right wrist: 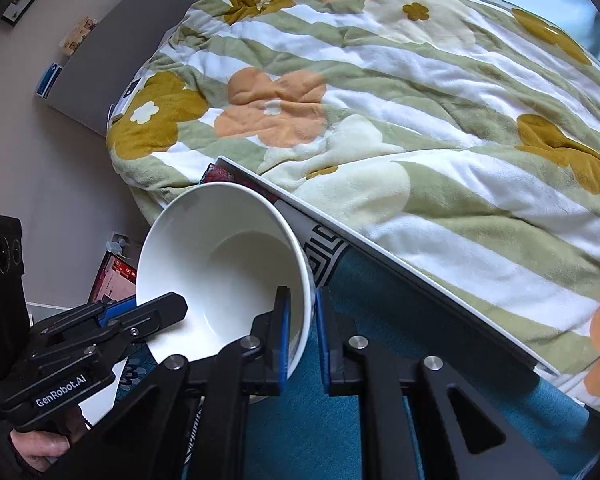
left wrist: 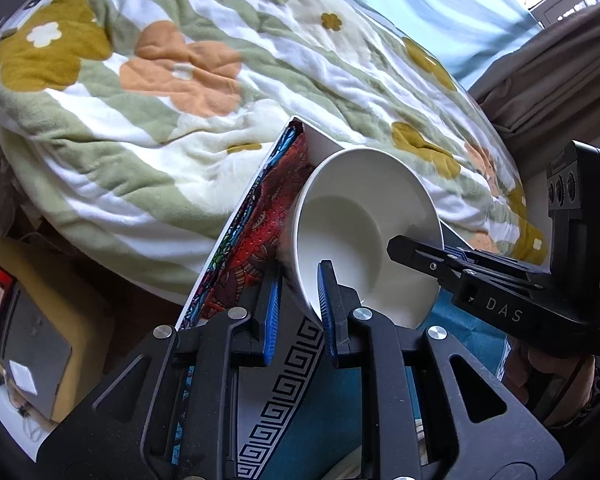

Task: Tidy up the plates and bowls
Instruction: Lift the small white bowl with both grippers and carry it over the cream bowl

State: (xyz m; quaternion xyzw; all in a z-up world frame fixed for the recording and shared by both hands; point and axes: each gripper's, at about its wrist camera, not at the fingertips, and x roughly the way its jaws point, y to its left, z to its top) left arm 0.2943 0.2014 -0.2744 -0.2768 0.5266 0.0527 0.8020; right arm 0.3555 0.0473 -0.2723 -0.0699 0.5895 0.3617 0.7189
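A plain white bowl [left wrist: 360, 232] [right wrist: 228, 264] hangs tilted above a patterned table top, its mouth facing the cameras. My left gripper [left wrist: 300, 276] is shut on the bowl's rim, one blue pad inside and one outside the wall. My right gripper [right wrist: 302, 292] is shut on the opposite side of the rim in the same way. In the left wrist view the right gripper [left wrist: 412, 254] reaches in from the right over the rim. The left gripper [right wrist: 168, 312] comes in from the left in the right wrist view. A hand [right wrist: 40, 448] holds its grip.
The table top [left wrist: 300, 396] [right wrist: 380, 312] is teal with a black key-pattern band and a red patterned part [left wrist: 260, 232], with a white edge [right wrist: 380, 248]. A bed with a green flowered blanket [left wrist: 180, 80] [right wrist: 380, 100] lies right behind. Yellow furniture [left wrist: 60, 300] stands at the left.
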